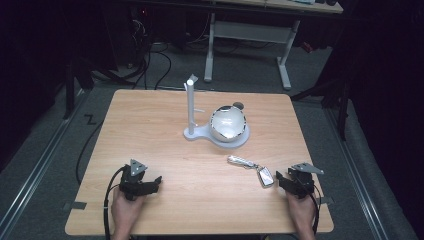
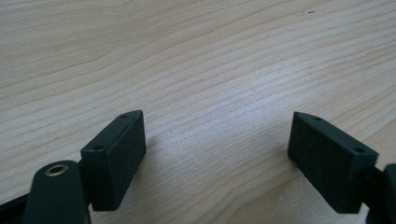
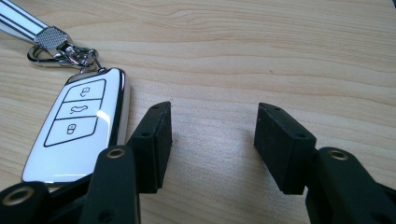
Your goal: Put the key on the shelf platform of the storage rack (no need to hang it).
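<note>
Right gripper (image 3: 212,140), fingers wide and empty, sits just beside the car key (image 3: 77,128); shift sideways to straddle the fob squarely before closing; left gripper (image 2: 217,154) fingers also wide, empty.

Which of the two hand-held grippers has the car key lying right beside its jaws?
The right hand-held gripper: the white car key lies just outside one of its open jaws. The left hand-held gripper has bare table around its jaws.
</note>
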`<state>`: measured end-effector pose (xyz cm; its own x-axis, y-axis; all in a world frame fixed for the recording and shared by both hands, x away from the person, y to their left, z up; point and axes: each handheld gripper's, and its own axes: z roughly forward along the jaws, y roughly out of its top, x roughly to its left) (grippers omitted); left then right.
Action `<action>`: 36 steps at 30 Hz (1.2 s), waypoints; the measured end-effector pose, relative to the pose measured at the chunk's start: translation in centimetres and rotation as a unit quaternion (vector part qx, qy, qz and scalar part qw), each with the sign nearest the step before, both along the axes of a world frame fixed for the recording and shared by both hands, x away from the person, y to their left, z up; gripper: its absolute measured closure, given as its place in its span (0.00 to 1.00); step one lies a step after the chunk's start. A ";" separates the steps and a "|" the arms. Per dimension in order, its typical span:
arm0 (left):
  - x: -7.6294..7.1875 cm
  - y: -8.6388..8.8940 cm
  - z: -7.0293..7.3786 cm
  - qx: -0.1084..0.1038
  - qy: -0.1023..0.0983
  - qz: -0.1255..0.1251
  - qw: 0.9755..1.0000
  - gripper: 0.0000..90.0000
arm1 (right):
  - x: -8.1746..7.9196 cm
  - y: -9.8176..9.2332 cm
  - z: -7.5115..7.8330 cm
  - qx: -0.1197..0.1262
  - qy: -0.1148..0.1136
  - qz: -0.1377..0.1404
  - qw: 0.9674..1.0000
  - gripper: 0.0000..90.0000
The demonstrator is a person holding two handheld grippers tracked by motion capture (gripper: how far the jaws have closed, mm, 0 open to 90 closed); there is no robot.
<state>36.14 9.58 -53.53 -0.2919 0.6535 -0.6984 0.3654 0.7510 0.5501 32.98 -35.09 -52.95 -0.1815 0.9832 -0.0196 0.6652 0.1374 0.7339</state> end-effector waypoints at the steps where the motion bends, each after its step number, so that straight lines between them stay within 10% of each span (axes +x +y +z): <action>1: 0.0 0.0 0.0 0.000 0.000 0.000 1.000 0.22 | 0.0 0.0 0.0 0.000 0.000 0.000 1.000 0.52; 36: 0.0 0.0 0.0 0.000 0.000 0.000 1.000 0.22 | 0.4 0.1 0.0 0.000 0.003 0.001 1.000 0.49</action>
